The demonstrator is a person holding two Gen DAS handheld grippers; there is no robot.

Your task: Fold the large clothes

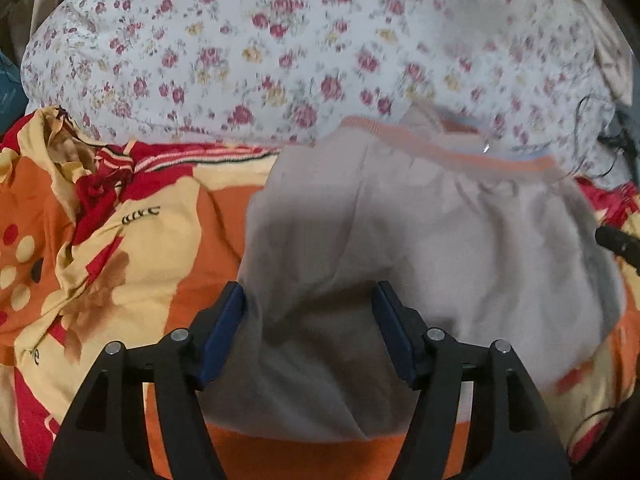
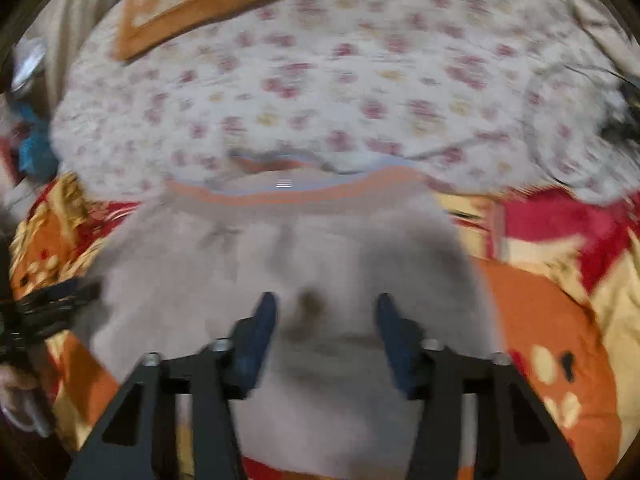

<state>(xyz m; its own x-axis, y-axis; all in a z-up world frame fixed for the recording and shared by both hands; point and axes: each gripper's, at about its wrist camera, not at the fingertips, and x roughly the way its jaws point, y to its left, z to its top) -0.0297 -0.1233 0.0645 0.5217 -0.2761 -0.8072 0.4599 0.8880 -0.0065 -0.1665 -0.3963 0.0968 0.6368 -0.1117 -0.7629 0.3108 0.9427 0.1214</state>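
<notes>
Bedding in orange and red (image 1: 168,240) carries grey trousers (image 1: 420,240); left gripper (image 1: 308,336) and right gripper (image 2: 326,340) jaws gape, gripping nothing, so slack cloth may bunch.

The garment (image 1: 420,240) lies spread on the bed sheet (image 1: 152,248), its waistband (image 1: 460,152) at the far end, touching the near edge of the quilt (image 1: 280,52) lying behind it. Sheet shows left and right of the garment. The left tongs (image 1: 310,336) sit over the garment's near left part, cloth between the parted fingers. The right tongs (image 2: 326,340) stand above its near middle. A cushion (image 2: 200,4) rests on the quilt's far left.
</notes>
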